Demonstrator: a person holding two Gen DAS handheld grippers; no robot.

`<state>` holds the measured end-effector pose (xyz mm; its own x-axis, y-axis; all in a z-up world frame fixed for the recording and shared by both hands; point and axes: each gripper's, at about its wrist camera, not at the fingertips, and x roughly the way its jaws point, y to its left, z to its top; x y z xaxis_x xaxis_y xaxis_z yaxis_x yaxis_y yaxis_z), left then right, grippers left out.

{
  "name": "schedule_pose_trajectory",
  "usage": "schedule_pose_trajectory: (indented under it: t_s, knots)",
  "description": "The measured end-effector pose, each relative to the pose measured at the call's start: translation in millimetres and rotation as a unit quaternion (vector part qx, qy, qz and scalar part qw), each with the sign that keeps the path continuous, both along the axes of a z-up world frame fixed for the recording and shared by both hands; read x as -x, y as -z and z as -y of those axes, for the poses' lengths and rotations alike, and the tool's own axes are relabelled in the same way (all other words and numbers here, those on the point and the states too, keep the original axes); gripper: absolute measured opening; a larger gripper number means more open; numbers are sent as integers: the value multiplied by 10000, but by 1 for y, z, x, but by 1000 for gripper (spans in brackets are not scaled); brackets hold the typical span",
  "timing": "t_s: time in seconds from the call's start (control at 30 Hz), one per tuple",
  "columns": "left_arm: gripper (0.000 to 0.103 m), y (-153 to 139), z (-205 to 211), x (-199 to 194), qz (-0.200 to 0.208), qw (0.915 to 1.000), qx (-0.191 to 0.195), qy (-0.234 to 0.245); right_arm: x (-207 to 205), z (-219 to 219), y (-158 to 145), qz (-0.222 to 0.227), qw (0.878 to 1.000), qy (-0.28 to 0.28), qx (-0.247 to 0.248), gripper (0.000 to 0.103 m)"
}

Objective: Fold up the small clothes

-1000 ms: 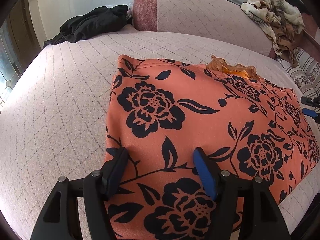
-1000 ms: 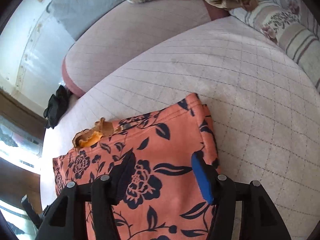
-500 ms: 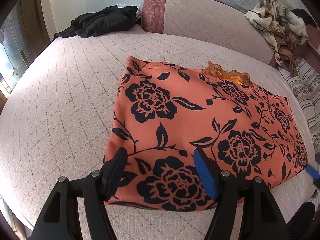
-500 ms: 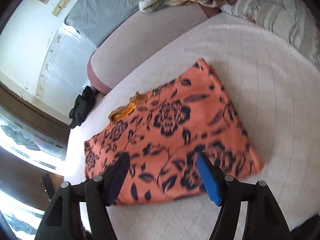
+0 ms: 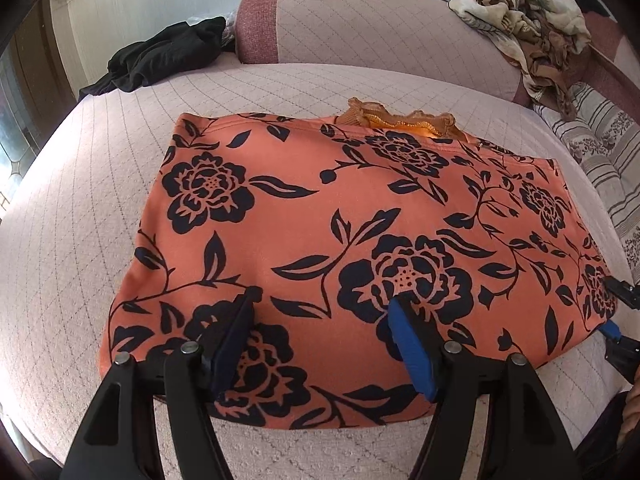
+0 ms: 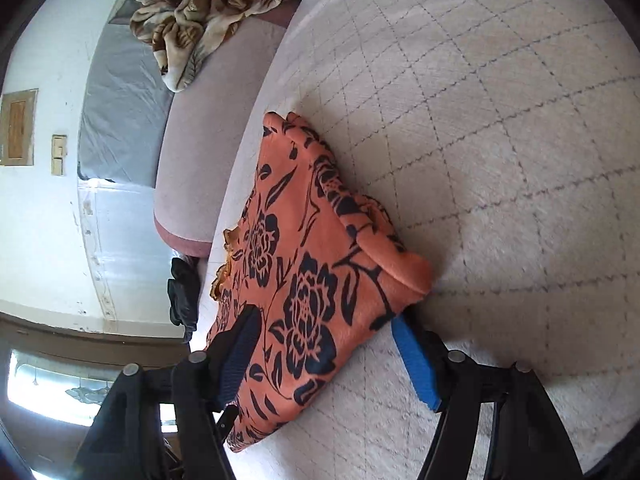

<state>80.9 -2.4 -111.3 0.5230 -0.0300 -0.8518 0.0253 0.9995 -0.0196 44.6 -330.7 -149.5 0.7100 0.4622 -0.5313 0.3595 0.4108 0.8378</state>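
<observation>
1. The bed [image 5: 80,208] carries the whole job: the garment [image 5: 320,232] lies flat on its quilted cover, spread ahead of both pairs of fingers, with a bolster [image 5: 360,28] beyond its far hem.
2. The garment is an orange floral piece, already doubled. A lace trim [image 5: 400,118] shows past its far edge, well ahead of the left fingers.
3. We judge the step in hand to be taking the near corners for the next fold.
4. The left gripper [image 5: 324,340] hovers over the near edge. Its fingers are parted and released, with cloth below them but nothing pinched.
5. The right gripper [image 6: 324,356] is rolled on its side at the right-hand corner [image 6: 408,276]. Its jaws have just been closing. The cloth edge lies between them, yet the blue pad [image 6: 416,364] stands clear of it, so we read no grip.
6. To do this well, we should slide the lower finger under every layer at the corner before clenching. The layers there are rolled and may separate.
7. We should seat the left fingers on the opposite near corner at a matching depth, so that the fold line runs straight.
8. We should lift both corners together and keep the trim tucked inside.
</observation>
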Motion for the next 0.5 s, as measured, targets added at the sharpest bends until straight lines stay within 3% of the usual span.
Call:
schedule_pose_trajectory:
  t_s: [0.03, 0.1, 0.27, 0.33, 0.37, 0.4, 0.47, 0.5]
  knots:
    - [74, 3, 3, -3, -4, 10000, -87, 23, -4, 1, 3, -98, 9999, -10, 17, 23]
    - [74, 4, 6, -6, -23, 9997, -213, 75, -9, -2, 9, -210, 9998, -36, 51, 10]
    - [74, 1, 5, -13, -156, 9997, -194, 71, 0, -15, -36, 115, 9859, -215, 1657, 9]
    - [74, -3, 4, -18, -119, 9999, -118, -39, -3, -14, -17, -242, 9829, -349, 1791, 14]
    - [74, -6, 3, -19, -84, 9999, -92, -67, -3, -11, -1, -343, 9869, -452, 1512, 14]
    - [74, -10, 2, -20, -15, 9999, -72, -81, 3, -3, 2, -138, 9922, -308, 1202, 15]
    - [74, -11, 3, -23, 131, 9998, -76, -133, 8, 5, 0, -103, 9952, -360, 899, 29]
    - [74, -8, 4, -26, 100, 9998, -106, -106, 11, 7, -4, -47, 9950, -402, 910, 49]
